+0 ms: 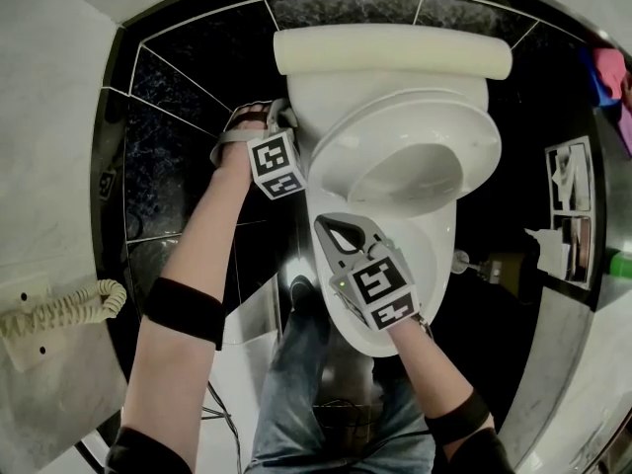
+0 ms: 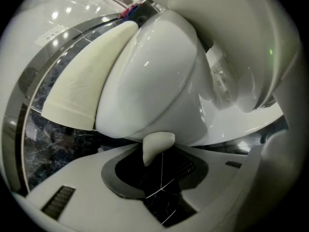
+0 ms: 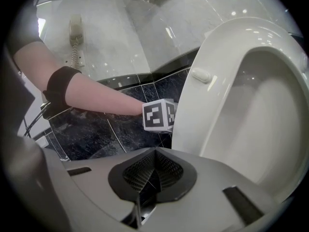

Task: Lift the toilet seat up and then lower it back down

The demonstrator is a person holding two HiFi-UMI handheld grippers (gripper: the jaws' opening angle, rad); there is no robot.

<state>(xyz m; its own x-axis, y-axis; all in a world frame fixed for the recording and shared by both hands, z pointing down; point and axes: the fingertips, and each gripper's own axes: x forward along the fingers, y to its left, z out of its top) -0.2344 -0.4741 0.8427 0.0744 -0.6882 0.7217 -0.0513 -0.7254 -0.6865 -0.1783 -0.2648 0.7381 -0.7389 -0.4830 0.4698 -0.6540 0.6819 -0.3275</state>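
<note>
Overhead, head view: toilet seat [image 1: 334, 154] tipped up off the bowl [image 1: 442, 250], leaning back toward the tank [image 1: 395, 52]. Not lying flat on the bowl. Left gripper [image 1: 284, 117] sits at the bowl's left side near the hinge end, marker cube facing up. Right gripper [image 1: 334, 230] hovers over the front half of the bowl and touches nothing. Dark tiled floor [image 1: 168, 156] lies left of the bowl. A phone handset [image 1: 59, 309] with a coiled cord hangs further left on the pale wall.

Left gripper view: left gripper [image 2: 159, 178] jaws parted, dark floor showing through the gap. A small white bumper [image 2: 157, 146] on the seat's [image 2: 154, 81] underside pokes into the mouth of the gap. Contact with the pads cannot be told. Cream tank top [image 2: 82, 86] lies left of the seat.

Right gripper view: right gripper [image 3: 153, 173] jaws closed, mesh pads meeting along a thin line with nothing between them. Seat [image 3: 217, 95] stands tilted at the right, underside toward the camera, with one bumper [image 3: 200, 75] visible near its edge. The left gripper's cube [image 3: 158, 115] sits just beside the seat's edge. A bare forearm [image 3: 106, 98] with a black band [image 3: 60, 88] reaches in above the tiles [image 3: 96, 134].
</note>
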